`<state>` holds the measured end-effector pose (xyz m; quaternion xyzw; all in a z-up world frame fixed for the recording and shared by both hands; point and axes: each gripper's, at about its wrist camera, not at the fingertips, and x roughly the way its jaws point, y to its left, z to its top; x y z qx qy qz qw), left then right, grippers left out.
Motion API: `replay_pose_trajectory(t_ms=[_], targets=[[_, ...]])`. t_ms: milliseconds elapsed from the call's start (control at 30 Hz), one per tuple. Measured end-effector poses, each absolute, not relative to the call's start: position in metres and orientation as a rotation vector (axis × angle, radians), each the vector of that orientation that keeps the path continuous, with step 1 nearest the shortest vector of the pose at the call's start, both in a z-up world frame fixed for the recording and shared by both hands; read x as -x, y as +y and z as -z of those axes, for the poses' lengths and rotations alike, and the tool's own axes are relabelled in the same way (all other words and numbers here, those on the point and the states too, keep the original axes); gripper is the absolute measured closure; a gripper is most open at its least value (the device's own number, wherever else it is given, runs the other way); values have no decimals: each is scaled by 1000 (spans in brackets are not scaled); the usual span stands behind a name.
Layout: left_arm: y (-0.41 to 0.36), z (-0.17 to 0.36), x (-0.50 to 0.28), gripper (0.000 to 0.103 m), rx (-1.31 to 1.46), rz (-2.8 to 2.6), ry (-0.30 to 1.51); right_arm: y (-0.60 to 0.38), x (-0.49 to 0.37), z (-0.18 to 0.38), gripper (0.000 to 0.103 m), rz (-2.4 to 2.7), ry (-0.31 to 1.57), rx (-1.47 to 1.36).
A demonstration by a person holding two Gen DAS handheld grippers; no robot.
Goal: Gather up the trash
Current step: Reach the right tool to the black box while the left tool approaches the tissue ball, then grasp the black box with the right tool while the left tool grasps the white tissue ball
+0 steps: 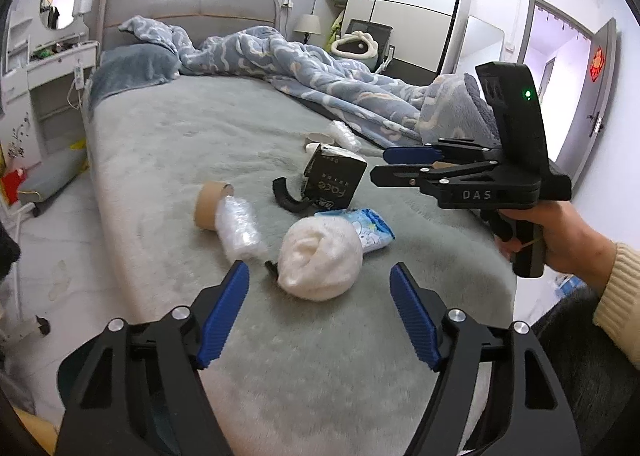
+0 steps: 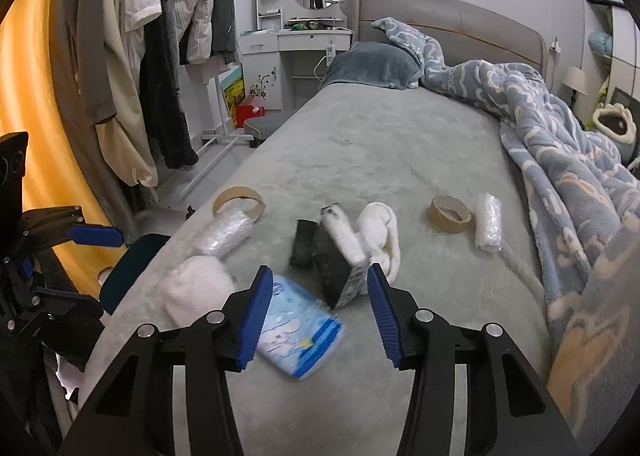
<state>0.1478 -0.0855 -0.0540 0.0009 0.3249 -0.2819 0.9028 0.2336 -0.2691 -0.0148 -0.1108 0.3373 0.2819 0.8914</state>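
Left gripper [image 1: 318,288]: fingers wide, empty, over white wad [image 1: 320,262] lower centre | Right gripper [image 2: 318,310]: fingers parted, gripping nothing, blue packet [image 2: 298,332] and black box [image 2: 340,272] between them | Trash scattered mid-bed [image 2: 380,143]

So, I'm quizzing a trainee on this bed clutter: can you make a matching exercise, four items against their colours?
Items:
1. tissue pack
2. box
3. tape roll
4. rolled sock

Colours:
A. white
B. brown cardboard
C. light blue
D. black

Pairs: 1-C, 2-D, 3-B, 4-A
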Motion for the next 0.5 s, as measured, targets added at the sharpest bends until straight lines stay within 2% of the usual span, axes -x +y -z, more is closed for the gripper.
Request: replay_pose_trajectory(t_ms=[500], targets=[[-112, 75, -188, 39, -23, 661, 736, -256, -272, 24, 68, -636, 697, 276]])
